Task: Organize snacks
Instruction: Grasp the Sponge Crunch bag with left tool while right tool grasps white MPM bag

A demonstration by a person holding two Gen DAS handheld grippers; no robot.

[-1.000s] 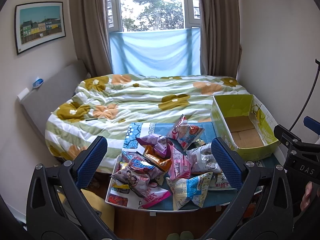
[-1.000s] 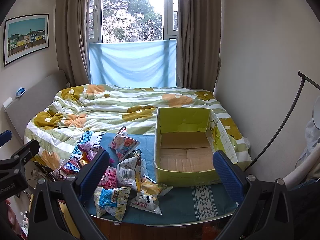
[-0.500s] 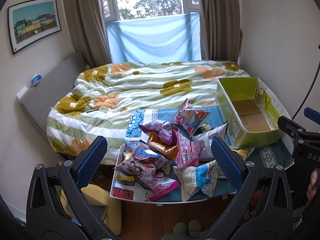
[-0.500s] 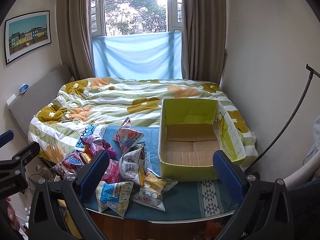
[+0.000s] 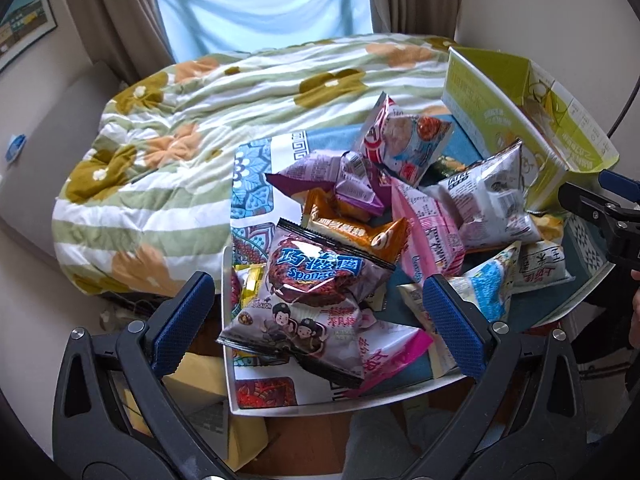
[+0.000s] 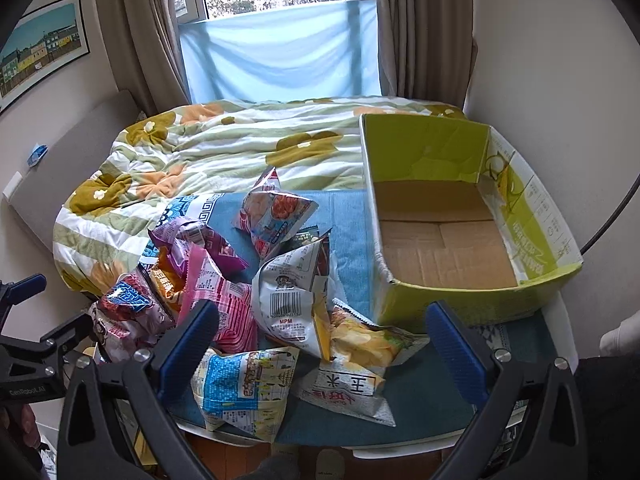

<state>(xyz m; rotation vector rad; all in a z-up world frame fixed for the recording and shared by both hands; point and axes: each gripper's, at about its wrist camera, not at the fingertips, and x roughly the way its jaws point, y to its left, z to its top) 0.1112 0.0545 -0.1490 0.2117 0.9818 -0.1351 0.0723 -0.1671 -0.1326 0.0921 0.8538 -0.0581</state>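
Task barely begun: left gripper (image 5: 318,316) and right gripper (image 6: 322,340), jaws apart and empty, face the snack packets (image 6: 248,292) heaped on the table (image 6: 420,404), while the green box (image 6: 532,236) ahead-right apparently holds nothing.

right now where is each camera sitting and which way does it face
Left wrist: on the left gripper, facing down at the snack pile; both open fingers show.
Right wrist: on the right gripper, facing the empty box; open fingers and a hand edge show.
Shared: snack pile, box, bed.
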